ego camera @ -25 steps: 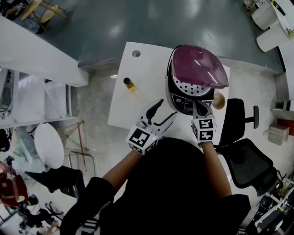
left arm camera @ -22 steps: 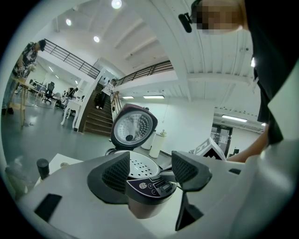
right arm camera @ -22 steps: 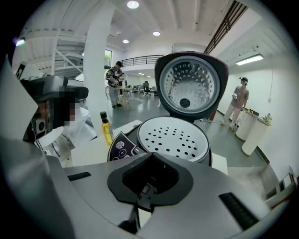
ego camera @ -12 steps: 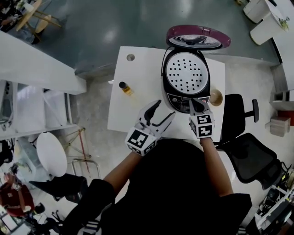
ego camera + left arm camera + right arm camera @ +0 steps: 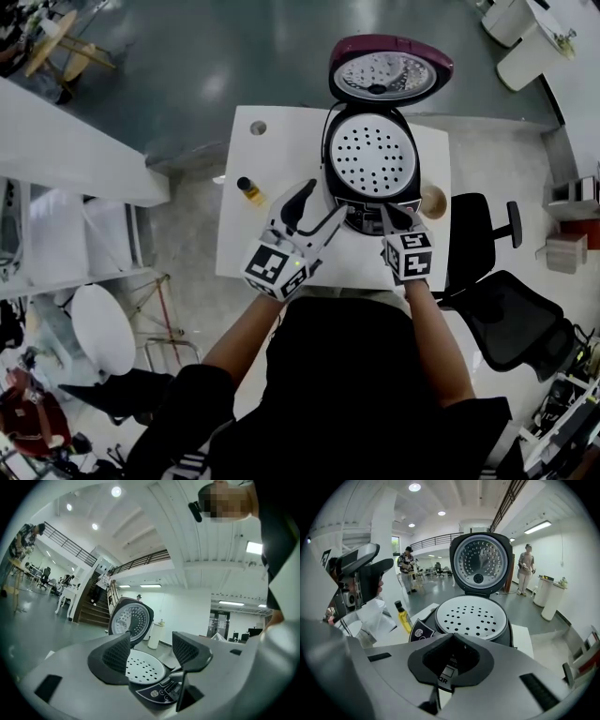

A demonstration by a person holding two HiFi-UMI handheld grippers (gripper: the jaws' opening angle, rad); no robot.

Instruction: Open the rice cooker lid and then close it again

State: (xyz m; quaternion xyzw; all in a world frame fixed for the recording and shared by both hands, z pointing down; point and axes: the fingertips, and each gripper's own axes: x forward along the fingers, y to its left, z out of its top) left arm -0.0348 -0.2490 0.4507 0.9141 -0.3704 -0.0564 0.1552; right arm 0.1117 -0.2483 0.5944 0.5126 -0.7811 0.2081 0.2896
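Lid [image 5: 389,70] swung open, now standing upright.

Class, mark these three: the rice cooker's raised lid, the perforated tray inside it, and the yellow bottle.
rice cooker lid [image 5: 389,73]: head view, on its shiny inner plate.
perforated tray [image 5: 374,157]: head view, at its centre.
yellow bottle [image 5: 404,619]: right gripper view, on its body.

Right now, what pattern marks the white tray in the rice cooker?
Scattered round holes across the tray; right gripper view shows best.

Black rice cooker [image 5: 371,217], maroon lid [image 5: 384,75] with a silvery, hole-dotted underside, white tray [image 5: 372,155] speckled with dark holes. White tabletop [image 5: 246,141]. Yellow bottle [image 5: 249,190], black cap. Black-and-white square markers on left claw [image 5: 323,201] and right claw [image 5: 398,217].
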